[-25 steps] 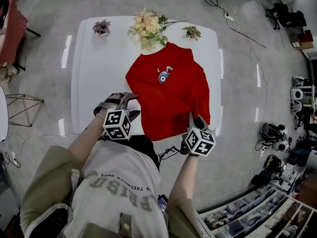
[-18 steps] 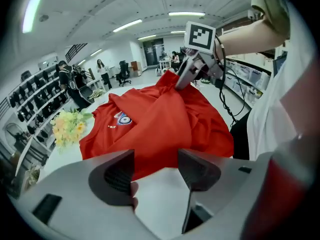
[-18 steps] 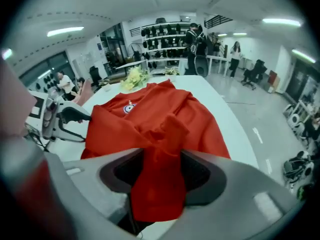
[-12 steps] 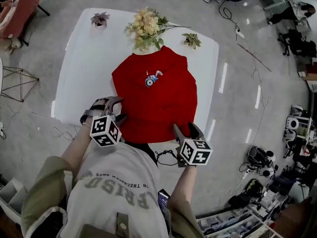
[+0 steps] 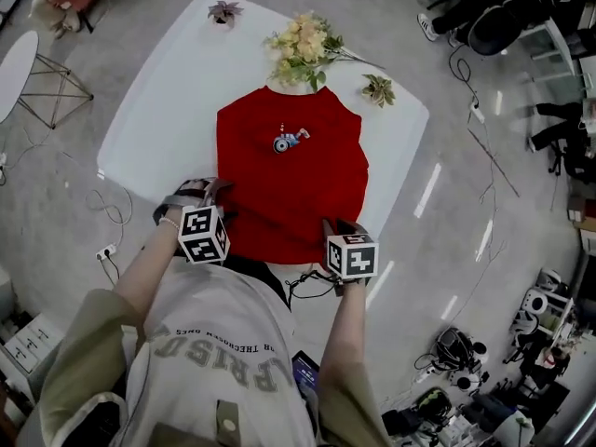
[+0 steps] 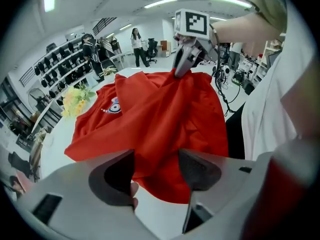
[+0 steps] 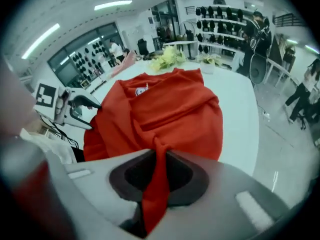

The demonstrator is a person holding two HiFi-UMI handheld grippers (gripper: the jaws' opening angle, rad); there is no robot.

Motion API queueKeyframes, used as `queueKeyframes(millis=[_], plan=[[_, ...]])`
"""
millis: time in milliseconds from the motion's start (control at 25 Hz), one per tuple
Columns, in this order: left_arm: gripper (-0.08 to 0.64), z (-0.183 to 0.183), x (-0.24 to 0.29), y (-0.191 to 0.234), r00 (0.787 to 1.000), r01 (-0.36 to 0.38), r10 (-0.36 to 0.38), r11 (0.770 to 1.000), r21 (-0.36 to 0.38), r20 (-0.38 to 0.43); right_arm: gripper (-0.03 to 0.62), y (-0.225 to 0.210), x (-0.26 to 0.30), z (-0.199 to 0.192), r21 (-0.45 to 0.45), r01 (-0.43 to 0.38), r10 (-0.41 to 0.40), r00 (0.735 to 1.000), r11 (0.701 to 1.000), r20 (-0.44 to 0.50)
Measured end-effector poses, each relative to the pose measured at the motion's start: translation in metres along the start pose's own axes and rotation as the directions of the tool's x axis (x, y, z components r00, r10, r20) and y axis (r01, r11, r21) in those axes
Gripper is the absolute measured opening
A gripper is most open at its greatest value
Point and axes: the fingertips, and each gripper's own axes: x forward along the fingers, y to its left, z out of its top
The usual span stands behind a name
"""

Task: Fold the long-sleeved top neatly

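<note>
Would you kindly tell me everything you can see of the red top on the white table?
The red top is soft, plain fabric with a small cartoon print on the chest. It lies on the white table, collar toward the flowers, near hem bunched. The right gripper, jaws just closed, pinches a fold of hem; the left gripper stands open at the other corner.

1. Left gripper (image 5: 214,194), lower left of centre, points steeply down, its jaws apart and pressing nothing.
2. Right gripper (image 5: 337,231), lower right of centre, points steeply down. Its jaws have just been closing and pinch a fold of the red top (image 5: 289,170).
</note>
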Motion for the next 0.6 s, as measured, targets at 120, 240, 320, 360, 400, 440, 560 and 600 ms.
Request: queueKeyframes(millis=[120,240,320,360,400,440,560,600], plan=[[0.275,-0.003,0.003,0.0,1.0,0.001,-0.001,1.0,-0.02,-0.007,0.042,-0.002,-0.034,0.023,0.06,-0.026,0.016,0.987,0.998,0.159],[0.275,0.0,0.006,-0.001,1.0,0.005,-0.005,1.0,-0.031,0.01,0.043,-0.018,-0.037,0.025,0.166,-0.015,-0.019,0.98,0.986,0.199],[0.275,0.003,0.007,-0.003,1.0,0.009,-0.008,0.999,-0.04,0.02,0.043,-0.029,-0.015,0.008,0.163,0.05,-0.069,0.992,0.985,0.11],[0.275,0.004,0.007,-0.004,1.0,0.012,-0.011,0.999,-0.043,0.029,0.043,-0.032,-0.004,-0.001,0.145,0.087,-0.097,0.994,0.986,0.059],[0.275,0.006,0.007,-0.005,0.999,0.017,-0.015,0.999,-0.047,0.04,0.043,-0.034,0.005,-0.009,0.125,0.119,-0.122,0.992,0.985,0.017],[0.275,0.008,0.006,-0.006,0.998,0.024,-0.021,0.998,-0.053,0.055,0.043,-0.036,0.012,-0.014,0.108,0.142,-0.142,0.99,0.984,-0.009],[0.28,0.012,-0.003,-0.004,0.992,0.023,-0.01,0.995,-0.102,0.127,0.046,-0.034,0.016,-0.013,0.073,0.17,-0.17,0.985,0.983,-0.005],[0.284,0.012,-0.01,-0.001,0.988,0.011,0.01,0.991,-0.134,0.157,0.053,-0.032,0.013,-0.01,0.071,0.168,-0.17,0.985,0.983,0.014]])
